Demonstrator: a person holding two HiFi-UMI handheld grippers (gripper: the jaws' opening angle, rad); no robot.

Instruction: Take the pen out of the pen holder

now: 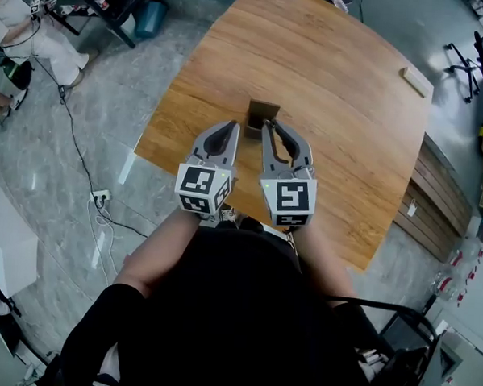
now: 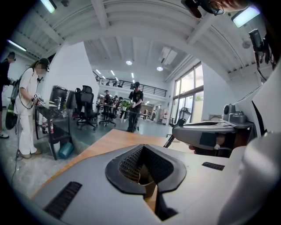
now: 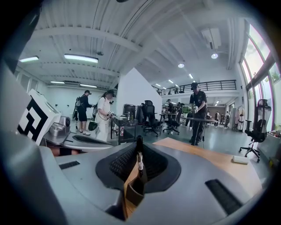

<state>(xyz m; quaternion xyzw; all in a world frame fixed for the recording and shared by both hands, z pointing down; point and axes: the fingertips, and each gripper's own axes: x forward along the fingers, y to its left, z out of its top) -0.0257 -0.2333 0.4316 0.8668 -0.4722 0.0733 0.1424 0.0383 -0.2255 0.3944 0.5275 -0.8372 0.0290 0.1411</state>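
Note:
A small brown pen holder stands on the wooden table, just beyond the tips of both grippers. My left gripper and right gripper are held side by side, both shut with nothing between the jaws. In the right gripper view a black pen stands upright in the holder, lined up with the slit of the jaws; I cannot tell whether the tips touch it. The left gripper view shows a piece of the holder through its slit and the right gripper alongside.
A small white block lies near the table's far right edge. The near table edge runs just under the grippers. A cable and power strip lie on the floor at left. People and office chairs stand around the room.

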